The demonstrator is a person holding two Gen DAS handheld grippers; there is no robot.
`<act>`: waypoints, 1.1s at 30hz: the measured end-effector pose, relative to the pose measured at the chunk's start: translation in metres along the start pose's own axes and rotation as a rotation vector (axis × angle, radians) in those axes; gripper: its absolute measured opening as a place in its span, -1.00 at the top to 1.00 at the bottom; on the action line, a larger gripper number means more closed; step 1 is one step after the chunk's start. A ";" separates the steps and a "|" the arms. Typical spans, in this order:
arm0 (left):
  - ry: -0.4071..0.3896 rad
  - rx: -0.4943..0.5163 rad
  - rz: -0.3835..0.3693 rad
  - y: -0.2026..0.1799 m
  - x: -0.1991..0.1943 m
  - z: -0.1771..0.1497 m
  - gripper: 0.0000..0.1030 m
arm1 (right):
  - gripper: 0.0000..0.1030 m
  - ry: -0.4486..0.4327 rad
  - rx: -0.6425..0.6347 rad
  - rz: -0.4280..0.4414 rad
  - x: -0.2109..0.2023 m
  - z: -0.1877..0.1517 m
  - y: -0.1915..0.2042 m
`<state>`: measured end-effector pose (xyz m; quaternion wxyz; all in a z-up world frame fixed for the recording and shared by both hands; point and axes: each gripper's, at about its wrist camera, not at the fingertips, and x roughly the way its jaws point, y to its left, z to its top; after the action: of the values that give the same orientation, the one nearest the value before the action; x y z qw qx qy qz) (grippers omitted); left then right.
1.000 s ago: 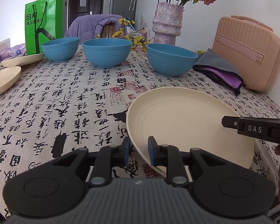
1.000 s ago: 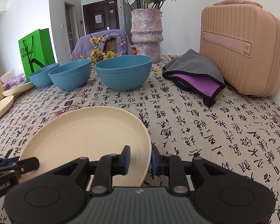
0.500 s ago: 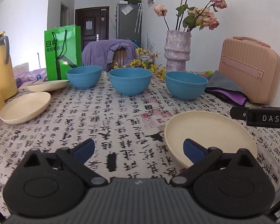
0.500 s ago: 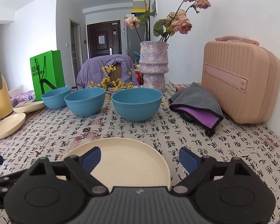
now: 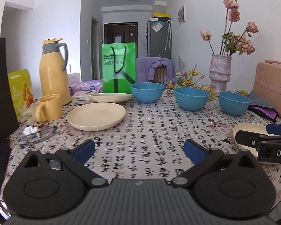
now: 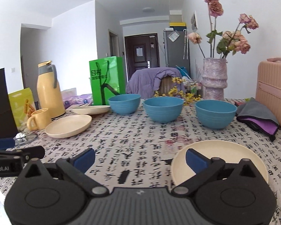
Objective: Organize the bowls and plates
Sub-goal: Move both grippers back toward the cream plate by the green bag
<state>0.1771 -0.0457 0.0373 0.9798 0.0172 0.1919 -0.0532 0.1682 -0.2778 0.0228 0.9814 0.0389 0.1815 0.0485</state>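
With the cream plate [image 6: 220,150] now released and lying flat on the desk [image 5: 159,123], both pulling back: left gripper [image 5: 139,151] spread wide, empty; right gripper [image 6: 140,158] opening, nothing between. Presumably heading for another plate [image 5: 96,115].

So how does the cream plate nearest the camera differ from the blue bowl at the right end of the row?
The cream plate is shallow and wide; the blue bowl is deep with steep sides. The plate is cream, the bowl blue. The plate lies close in front, partly behind the right claw's finger; the bowl stands farther back, beside the folded grey and purple cloth. Both sit upright and look empty on the printed tablecloth.
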 end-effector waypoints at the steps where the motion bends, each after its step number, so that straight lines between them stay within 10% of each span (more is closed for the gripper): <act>1: -0.001 -0.005 0.009 0.009 -0.003 -0.001 -1.00 | -1.00 -0.004 -0.008 0.008 0.000 -0.001 0.010; 14: -0.008 -0.042 0.066 0.097 -0.026 -0.015 -1.00 | -1.00 -0.024 -0.033 0.064 -0.001 -0.013 0.106; 33: 0.001 -0.065 0.083 0.146 -0.014 -0.017 -1.00 | -1.00 -0.011 -0.018 0.045 0.019 -0.012 0.142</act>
<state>0.1735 0.1020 0.0286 0.9811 -0.0066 0.1931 -0.0064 0.1700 -0.1338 0.0185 0.9814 0.0342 0.1747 0.0720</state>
